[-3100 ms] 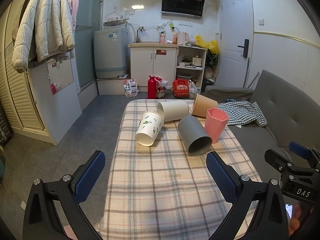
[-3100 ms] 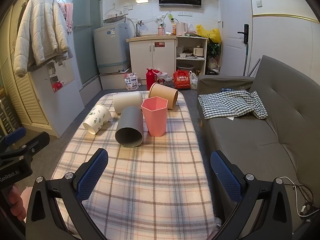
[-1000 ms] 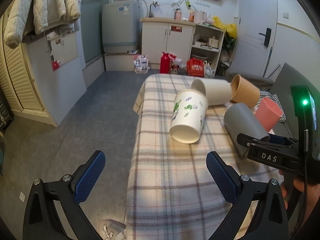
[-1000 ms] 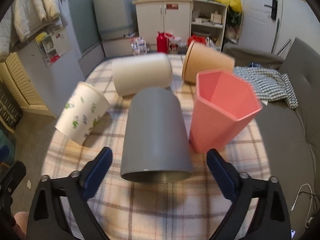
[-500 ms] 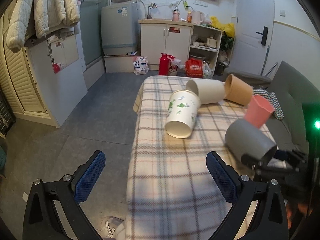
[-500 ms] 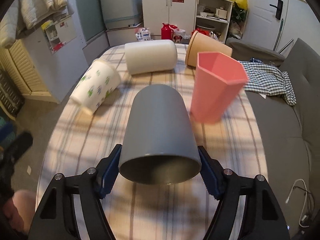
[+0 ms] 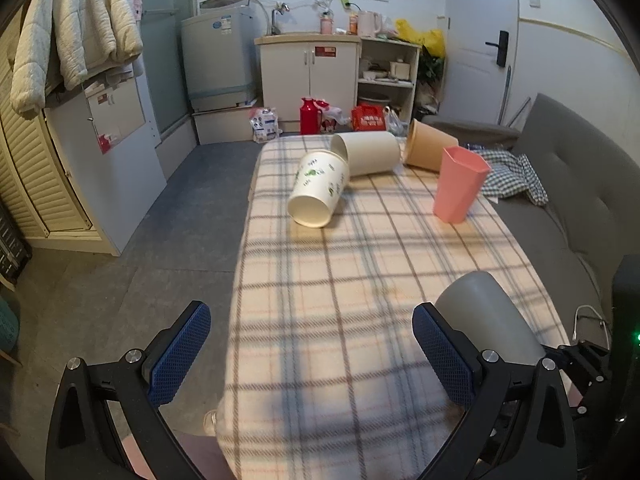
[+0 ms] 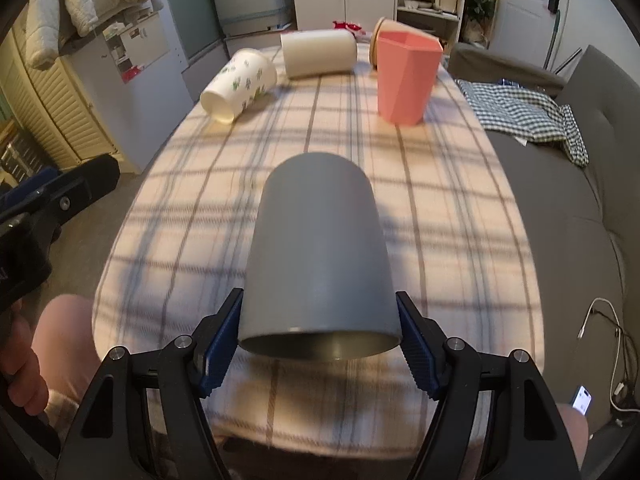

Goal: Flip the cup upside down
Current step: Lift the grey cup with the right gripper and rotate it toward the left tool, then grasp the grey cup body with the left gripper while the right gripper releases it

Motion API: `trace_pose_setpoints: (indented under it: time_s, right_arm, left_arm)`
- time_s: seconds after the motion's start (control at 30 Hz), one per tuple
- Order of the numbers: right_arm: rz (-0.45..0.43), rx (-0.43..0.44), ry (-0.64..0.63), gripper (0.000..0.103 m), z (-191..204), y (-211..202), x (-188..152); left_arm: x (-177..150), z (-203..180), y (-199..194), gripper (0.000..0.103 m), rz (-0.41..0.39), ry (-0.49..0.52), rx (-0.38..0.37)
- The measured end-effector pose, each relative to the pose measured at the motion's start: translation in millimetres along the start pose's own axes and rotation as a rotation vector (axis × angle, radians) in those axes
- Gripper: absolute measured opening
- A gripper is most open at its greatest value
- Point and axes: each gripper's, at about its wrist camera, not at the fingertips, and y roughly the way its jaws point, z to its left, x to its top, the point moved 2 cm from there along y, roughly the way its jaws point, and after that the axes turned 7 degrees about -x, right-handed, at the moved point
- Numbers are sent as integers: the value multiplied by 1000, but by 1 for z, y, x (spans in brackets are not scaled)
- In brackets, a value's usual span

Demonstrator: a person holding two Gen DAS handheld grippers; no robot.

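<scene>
My right gripper (image 8: 320, 354) is shut on a grey cup (image 8: 318, 248), clamped near its rim. The cup lies on its side in the air above the near part of the plaid table (image 8: 440, 184), with its open mouth toward the camera. The cup also shows in the left wrist view (image 7: 486, 316) at lower right. My left gripper (image 7: 312, 356) is open and empty over the table's near left edge.
A pink cup (image 8: 406, 78) stands upright at the far right. A green-patterned white cup (image 8: 240, 86), a cream cup (image 8: 318, 58) and a tan cup (image 7: 428, 152) lie on their sides at the far end. A grey sofa (image 8: 560, 216) runs along the right.
My right gripper closed on the grey cup, lifted it off the table and drew it back toward the near edge. The left gripper stayed open and shifted slightly.
</scene>
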Motion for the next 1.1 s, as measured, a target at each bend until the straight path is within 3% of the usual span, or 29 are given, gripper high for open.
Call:
trace_pose_setpoints:
  time_s: [0.27, 0.33, 0.37, 0.6, 0.9, 1.1]
  right_arm:
    - [57, 40, 26, 76, -6, 5, -2]
    - [46, 54, 18, 92, -8, 0, 0]
    - [30, 57, 13, 94, -10, -7, 1]
    - [-55, 48, -15, 94, -39, -37, 9]
    - [-46, -63, 7, 94, -103, -31, 15]
    - [-57, -89, 28, 94, -130, -22, 23]
  left_arm:
    - [0, -10, 0, 103, 45, -20, -19]
    - [2, -11, 1, 103, 53, -31, -26]
    - [5, -12, 2, 103, 57, -38, -29]
    - [21, -33, 5, 103, 69, -41, -25]
    - [32, -72, 27, 103, 149, -38, -68]
    - [28, -92, 47, 103, 218, -29, -72]
